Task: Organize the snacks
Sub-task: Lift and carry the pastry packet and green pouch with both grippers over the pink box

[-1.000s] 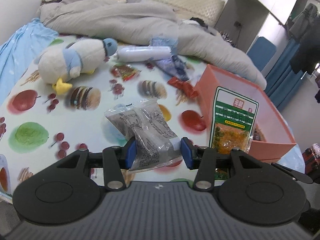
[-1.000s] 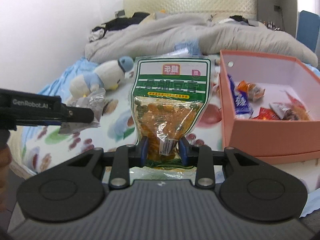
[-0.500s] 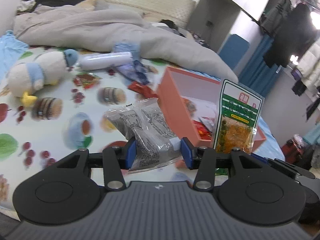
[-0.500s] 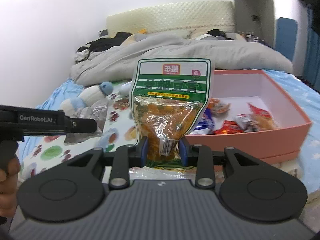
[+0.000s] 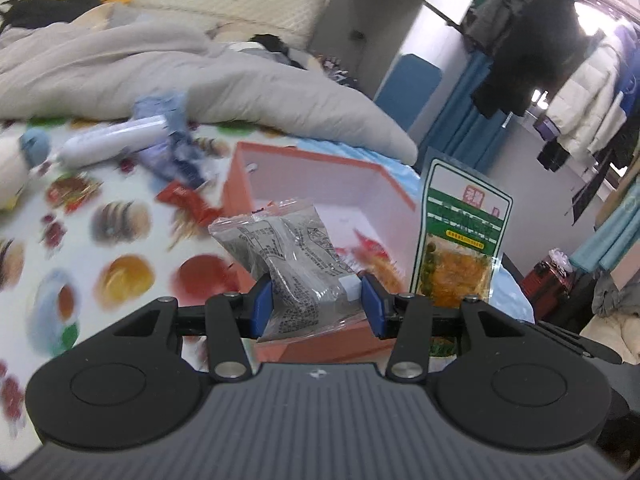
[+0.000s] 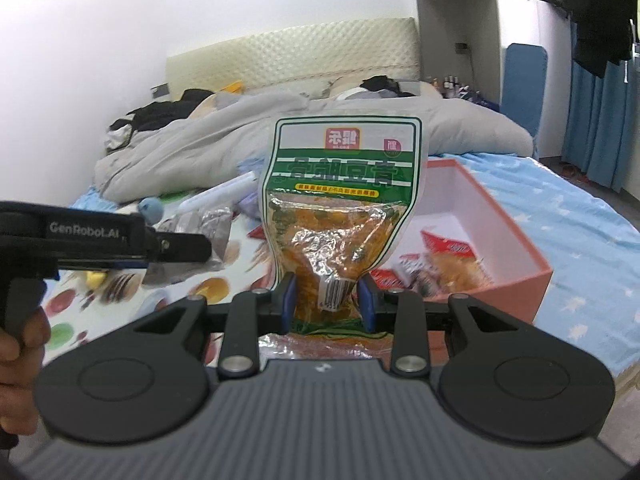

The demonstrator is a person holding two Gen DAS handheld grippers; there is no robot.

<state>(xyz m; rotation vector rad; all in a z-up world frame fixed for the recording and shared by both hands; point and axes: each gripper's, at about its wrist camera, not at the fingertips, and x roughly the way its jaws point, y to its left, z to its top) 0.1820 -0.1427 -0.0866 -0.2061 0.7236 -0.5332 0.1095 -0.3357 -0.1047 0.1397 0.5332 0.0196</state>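
Jaws of the left gripper (image 5: 316, 306) clench a crinkled grey snack packet (image 5: 294, 264), held over the near wall of the pink box (image 5: 320, 160) on the bed. Right gripper (image 6: 327, 305) pinches the green-and-orange pouch (image 6: 340, 204) upright by its bottom edge.

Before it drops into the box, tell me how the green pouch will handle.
The green pouch, pinched low by the right hand-held gripper, stands upright, so it is probably fairly stiff. Its glossy, crinkled film looks slippery. The lumpy orange filling suggests some weight, so it may tip on landing.
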